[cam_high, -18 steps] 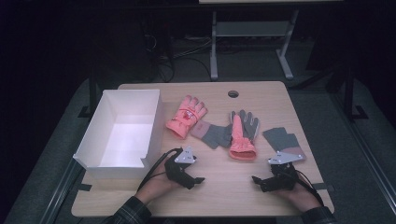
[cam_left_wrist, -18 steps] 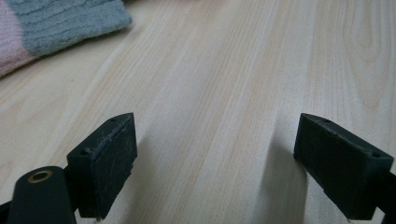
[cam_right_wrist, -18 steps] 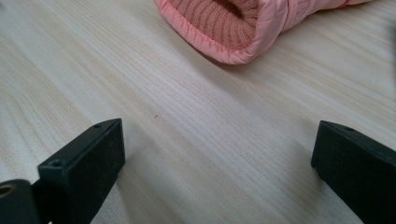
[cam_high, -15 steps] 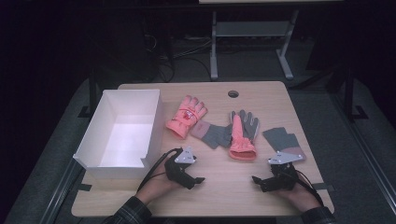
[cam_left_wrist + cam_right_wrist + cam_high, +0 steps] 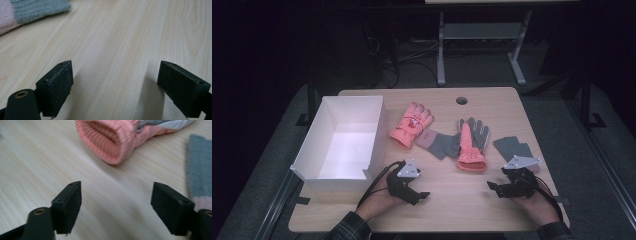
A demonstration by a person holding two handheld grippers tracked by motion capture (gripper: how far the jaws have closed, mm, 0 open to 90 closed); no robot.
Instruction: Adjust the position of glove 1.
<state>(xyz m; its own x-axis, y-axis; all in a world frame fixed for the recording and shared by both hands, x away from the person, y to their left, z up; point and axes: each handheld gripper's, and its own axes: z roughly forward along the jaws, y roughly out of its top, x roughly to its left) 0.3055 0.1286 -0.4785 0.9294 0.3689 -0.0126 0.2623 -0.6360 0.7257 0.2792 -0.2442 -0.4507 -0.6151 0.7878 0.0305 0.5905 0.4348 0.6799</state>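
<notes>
Four gloves lie across the middle of the wooden table (image 5: 452,215): a coral ski glove (image 5: 412,122), a grey knit glove with a pink cuff (image 5: 439,144), a coral and grey ski glove (image 5: 472,142) and another grey knit glove (image 5: 512,149). My left gripper (image 5: 423,195) rests low near the front edge, open, with bare wood between its jaws (image 5: 115,87). The knit glove's edge (image 5: 32,10) shows at its view's top left. My right gripper (image 5: 490,187) is open too (image 5: 116,207), pointing at the coral cuff (image 5: 110,140), with grey knit (image 5: 197,170) beside it.
A white open box (image 5: 377,135) stands on the left part of the table, close to my left hand. A round cable hole (image 5: 461,100) sits near the far edge. Bare wood lies between the two grippers along the front.
</notes>
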